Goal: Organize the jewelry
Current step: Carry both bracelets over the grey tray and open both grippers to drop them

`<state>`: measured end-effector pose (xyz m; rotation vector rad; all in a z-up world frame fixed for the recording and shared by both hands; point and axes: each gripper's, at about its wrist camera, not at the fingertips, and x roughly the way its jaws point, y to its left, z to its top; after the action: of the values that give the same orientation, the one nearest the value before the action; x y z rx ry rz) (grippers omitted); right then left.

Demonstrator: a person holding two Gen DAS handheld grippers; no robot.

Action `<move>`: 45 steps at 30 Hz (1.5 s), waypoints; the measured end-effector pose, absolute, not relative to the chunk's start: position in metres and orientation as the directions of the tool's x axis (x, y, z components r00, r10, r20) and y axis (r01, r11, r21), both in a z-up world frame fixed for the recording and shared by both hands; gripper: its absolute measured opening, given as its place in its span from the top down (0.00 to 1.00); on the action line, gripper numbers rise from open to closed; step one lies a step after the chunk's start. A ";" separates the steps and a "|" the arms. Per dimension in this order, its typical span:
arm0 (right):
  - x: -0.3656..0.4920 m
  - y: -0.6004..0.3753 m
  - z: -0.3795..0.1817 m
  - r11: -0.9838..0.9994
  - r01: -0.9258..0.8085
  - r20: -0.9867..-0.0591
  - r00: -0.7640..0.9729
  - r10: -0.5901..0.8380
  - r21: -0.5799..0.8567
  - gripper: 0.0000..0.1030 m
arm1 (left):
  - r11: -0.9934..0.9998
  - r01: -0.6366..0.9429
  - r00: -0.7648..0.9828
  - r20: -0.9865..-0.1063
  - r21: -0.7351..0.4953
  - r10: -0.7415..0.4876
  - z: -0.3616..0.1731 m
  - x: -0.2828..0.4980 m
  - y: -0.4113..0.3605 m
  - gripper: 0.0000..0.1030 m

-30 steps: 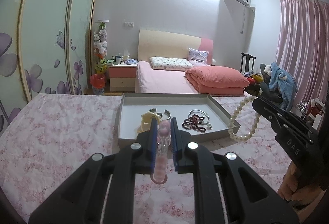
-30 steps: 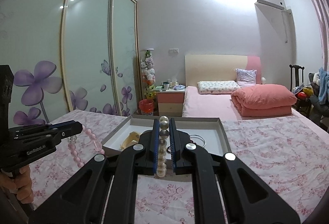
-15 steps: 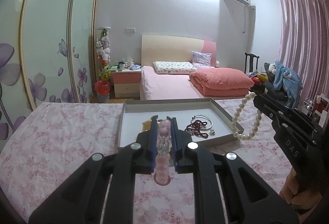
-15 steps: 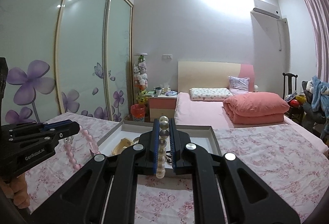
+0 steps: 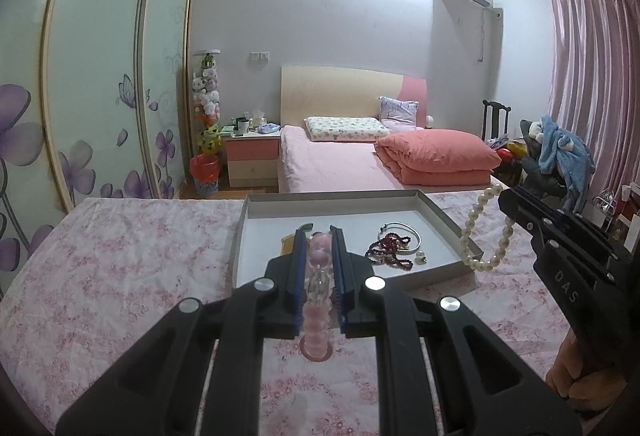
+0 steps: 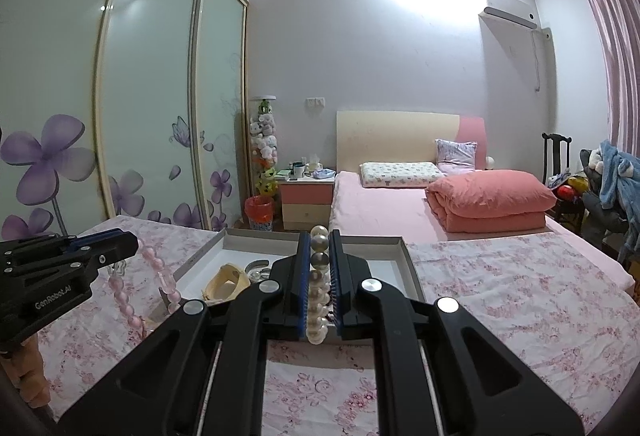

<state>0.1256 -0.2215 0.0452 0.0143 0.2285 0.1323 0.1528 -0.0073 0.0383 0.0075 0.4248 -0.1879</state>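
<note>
The left gripper [image 5: 318,256] was clamped on a pink bead bracelet [image 5: 318,300], whose loop dangled over the floral tablecloth [image 5: 120,276] just short of the near wall of the shallow grey tray [image 5: 440,214]. Inside the tray lay a cream bangle [image 6: 224,282], a dark red bead strand [image 5: 390,254] and a silver bangle [image 5: 400,232]. Further right, the right gripper [image 6: 319,264] was shut on a white pearl bracelet [image 5: 486,236], which hung beside the tray's right wall, outside it. Both bracelets seemed ready for placing in the tray. The risk, as I judged it, was release too early: either loop could catch on the tray wall and drape half out, or fall onto the cloth. Slick round beads could also slip from the pads, and a drop onto the red strand could tangle them.
</note>
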 end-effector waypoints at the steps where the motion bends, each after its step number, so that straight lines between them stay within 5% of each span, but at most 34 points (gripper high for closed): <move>1: 0.126 -0.221 0.045 0.991 -0.129 -0.226 0.965 0.132 0.029 0.90 | 0.983 0.183 0.894 -0.410 -0.032 -0.180 0.038 0.154 -0.006 0.87; 26: 0.192 -0.217 0.049 0.995 -0.104 -0.221 0.970 0.100 -0.007 0.90 | 0.988 0.155 0.911 -0.387 0.000 -0.143 0.053 0.224 -0.016 0.87; 40: 0.276 -0.229 0.001 0.979 -0.117 -0.445 0.877 0.180 0.164 0.89 | 0.982 0.177 0.854 -0.486 -0.066 -0.187 0.021 0.308 -0.036 0.87; 45: 0.267 -0.238 0.005 0.981 -0.097 -0.438 0.884 0.162 0.168 0.59 | 0.981 0.173 0.833 -0.517 -0.089 -0.194 0.010 0.326 -0.041 0.87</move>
<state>0.2665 -0.2385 0.0049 0.1433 0.4677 0.1353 0.3255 -0.0410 0.0098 -0.0390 0.5523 -0.1945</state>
